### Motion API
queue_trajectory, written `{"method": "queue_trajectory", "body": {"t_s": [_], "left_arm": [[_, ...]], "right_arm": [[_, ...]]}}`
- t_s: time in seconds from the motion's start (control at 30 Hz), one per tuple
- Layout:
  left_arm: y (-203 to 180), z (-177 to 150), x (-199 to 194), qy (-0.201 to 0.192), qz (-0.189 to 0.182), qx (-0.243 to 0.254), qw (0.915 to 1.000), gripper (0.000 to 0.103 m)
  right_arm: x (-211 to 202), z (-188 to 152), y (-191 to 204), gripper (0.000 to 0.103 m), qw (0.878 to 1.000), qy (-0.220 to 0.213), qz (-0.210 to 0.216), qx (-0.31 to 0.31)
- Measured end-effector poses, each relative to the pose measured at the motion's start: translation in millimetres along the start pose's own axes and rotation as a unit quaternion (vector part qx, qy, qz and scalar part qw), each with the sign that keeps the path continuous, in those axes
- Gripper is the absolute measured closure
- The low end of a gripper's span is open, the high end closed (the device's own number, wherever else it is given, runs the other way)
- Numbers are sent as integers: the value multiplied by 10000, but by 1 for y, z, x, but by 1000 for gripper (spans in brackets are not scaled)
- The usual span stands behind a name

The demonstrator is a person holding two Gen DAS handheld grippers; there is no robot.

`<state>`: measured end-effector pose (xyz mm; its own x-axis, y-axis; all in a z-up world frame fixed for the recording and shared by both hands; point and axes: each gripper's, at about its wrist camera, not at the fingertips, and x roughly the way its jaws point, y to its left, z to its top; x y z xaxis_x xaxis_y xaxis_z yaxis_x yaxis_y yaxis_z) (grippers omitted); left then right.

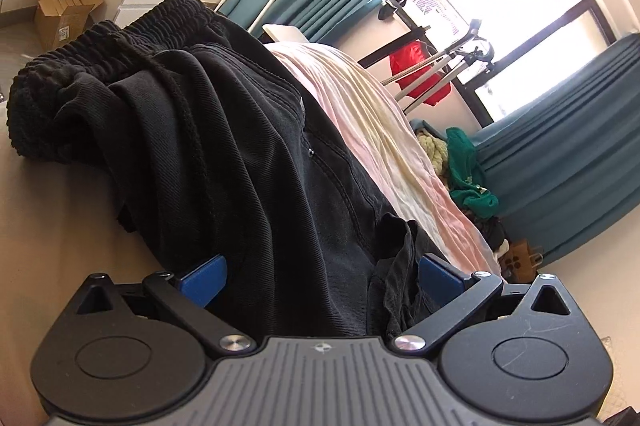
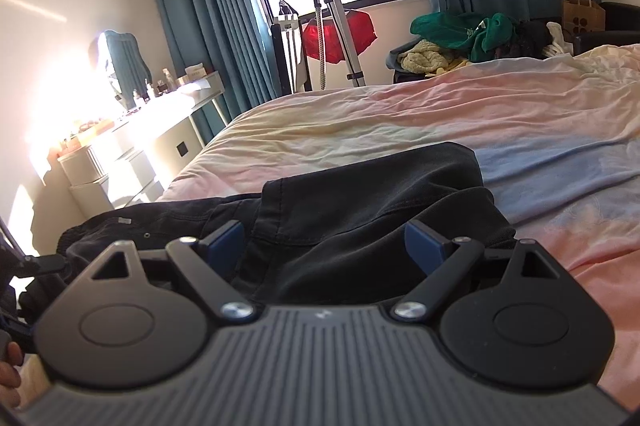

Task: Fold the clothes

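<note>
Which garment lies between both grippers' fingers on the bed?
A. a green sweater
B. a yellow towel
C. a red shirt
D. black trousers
D: the black trousers lie on the pastel sheet between the open fingers of the right gripper, and the left gripper shows the same dark fabric.

Trousers (image 2: 360, 209) on bed (image 2: 480, 113), clothes pile (image 2: 460, 37) behind, dresser (image 2: 160, 113) left

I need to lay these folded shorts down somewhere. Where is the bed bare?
Bare sheet lies beyond the black shorts, toward the window, and to their right. It is crowded at the far side, where the green garment tops a clothes heap.
</note>
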<state>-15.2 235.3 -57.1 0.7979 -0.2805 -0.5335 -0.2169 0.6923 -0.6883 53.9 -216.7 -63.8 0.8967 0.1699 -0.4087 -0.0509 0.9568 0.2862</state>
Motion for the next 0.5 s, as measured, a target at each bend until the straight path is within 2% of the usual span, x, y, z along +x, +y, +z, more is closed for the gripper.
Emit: {"method": "queue_trajectory", "body": {"t_s": [0.37, 0.43, 0.5], "left_arm": [[27, 17, 19, 193, 198, -838, 9961, 10], [34, 18, 16, 126, 146, -1068, 9941, 12], [44, 17, 9, -26, 104, -1355, 9907, 17]], "right_arm": [[9, -4, -3, 14, 9994, 269, -203, -49], [11, -5, -5, 14, 9993, 301, -232, -27], [12, -6, -6, 14, 9991, 335, -263, -5]]}}
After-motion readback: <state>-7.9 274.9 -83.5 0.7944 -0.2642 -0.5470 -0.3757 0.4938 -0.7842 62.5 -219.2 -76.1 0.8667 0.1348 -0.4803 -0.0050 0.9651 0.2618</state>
